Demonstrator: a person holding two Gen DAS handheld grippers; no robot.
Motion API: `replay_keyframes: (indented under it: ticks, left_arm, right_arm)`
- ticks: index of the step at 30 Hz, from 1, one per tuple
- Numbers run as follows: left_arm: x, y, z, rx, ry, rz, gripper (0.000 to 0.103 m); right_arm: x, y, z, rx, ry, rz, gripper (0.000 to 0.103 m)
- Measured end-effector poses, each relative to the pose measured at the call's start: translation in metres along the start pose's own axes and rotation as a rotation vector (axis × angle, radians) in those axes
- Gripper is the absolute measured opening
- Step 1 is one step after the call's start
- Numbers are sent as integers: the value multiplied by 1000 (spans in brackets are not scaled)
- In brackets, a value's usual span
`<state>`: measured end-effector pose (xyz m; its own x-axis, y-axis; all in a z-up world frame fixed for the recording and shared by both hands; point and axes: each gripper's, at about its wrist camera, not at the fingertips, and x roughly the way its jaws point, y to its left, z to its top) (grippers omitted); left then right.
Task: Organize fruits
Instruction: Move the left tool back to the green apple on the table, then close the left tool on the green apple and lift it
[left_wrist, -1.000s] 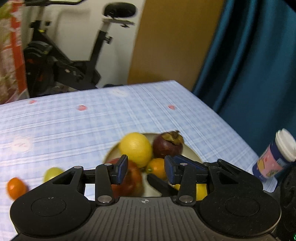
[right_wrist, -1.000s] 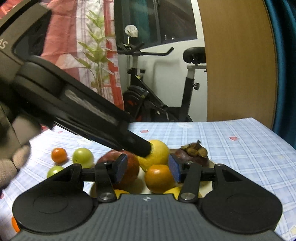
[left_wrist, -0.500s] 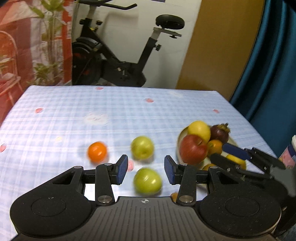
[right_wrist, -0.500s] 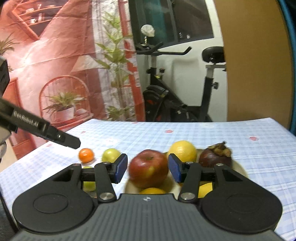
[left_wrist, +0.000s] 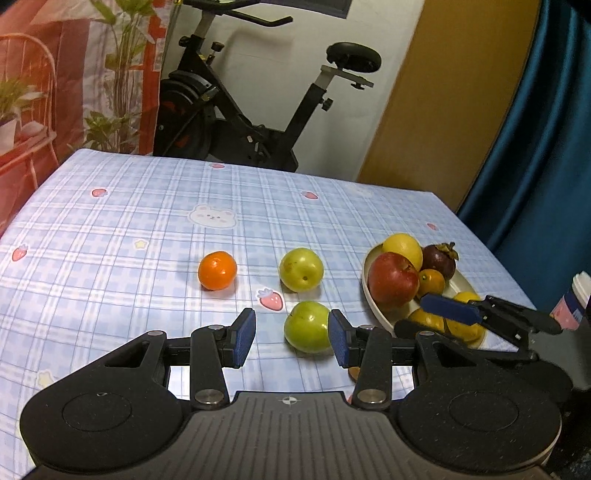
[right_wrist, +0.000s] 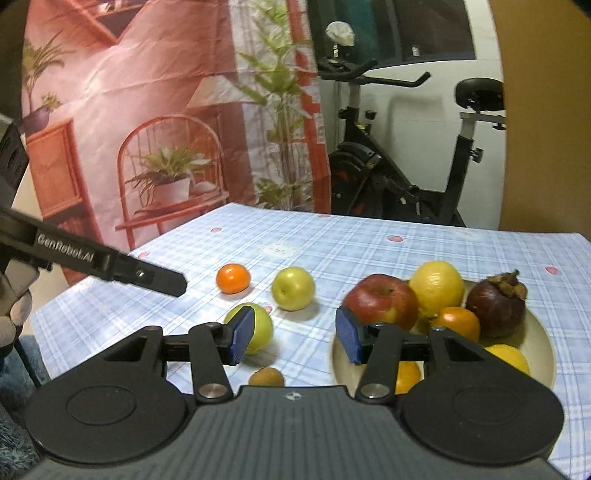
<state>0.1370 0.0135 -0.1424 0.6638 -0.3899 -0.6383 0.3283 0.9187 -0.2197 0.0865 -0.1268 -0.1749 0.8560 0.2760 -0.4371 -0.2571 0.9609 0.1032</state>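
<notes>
Your left tool (left_wrist: 291, 338) hangs released and empty just short of the near green fruit (left_wrist: 307, 326), lined up to collect it for the plate (left_wrist: 373, 306) on the right. Your right tool (right_wrist: 293, 338) is likewise released. A second ago the left tool hung over the plate; it has swung left.

A second ago my left gripper (left_wrist: 291, 339) hung right over the plate (left_wrist: 373, 306) with the red apple (left_wrist: 391, 282) and lemon (left_wrist: 403, 249) between its pads. I have since swung it off toward nine o'clock, so the plate now lies at three o'clock and the nearer green fruit (left_wrist: 308, 326) sits just ahead of my right pad. My right gripper (right_wrist: 293, 339) has also drifted that way: the red apple, then dead ahead, now shows at about one o'clock.
</notes>
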Motion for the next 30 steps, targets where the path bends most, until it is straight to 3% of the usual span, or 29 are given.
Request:
replay_keyframes:
  ticks: [12,16,30]
  left_arm:
    - [31,15,15,-36,22,-50,46]
    - [45,14,11,-51,53,-86,52]
    - [80,4,-3,-36,142,-114,52]
  right_arm:
    - [66,30,-4,-138,151,76,52]
    - [80,29,-4,-136,188,105,52]
    - [94,25,1,-90,234,121,51]
